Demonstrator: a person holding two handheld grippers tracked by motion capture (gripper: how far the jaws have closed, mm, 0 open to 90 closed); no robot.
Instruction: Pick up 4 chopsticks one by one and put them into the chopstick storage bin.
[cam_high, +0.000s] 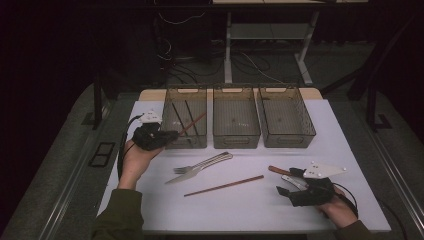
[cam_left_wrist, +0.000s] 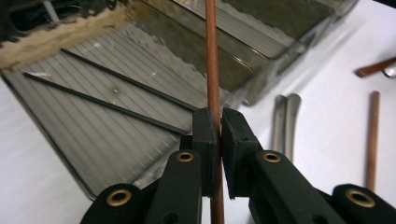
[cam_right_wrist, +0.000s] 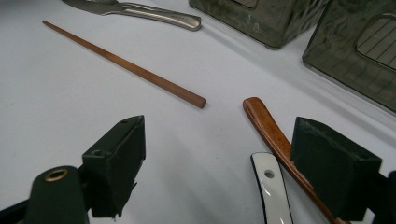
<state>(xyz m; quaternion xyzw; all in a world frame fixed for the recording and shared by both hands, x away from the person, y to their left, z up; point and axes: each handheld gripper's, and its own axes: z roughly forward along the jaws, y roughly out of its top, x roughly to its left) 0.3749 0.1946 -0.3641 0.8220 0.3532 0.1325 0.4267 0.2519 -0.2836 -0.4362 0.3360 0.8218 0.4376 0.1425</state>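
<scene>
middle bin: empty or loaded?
Empty. The middle bin shows only its bare ribbed floor in the high view; the left bin holds two dark chopsticks.

Dim room, darkness beyond the evenly lit table (cam_high: 250, 210); close-ups slightly soft.

The tabletop (cam_high: 250, 210) is viewed from above; close along each hand-held gripper's jaws, a brown chopstick (cam_right_wrist: 126, 65) is shared.

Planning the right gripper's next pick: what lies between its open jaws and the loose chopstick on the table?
Bare white table. The right gripper view shows nothing between the right gripper and the chopstick.
</scene>
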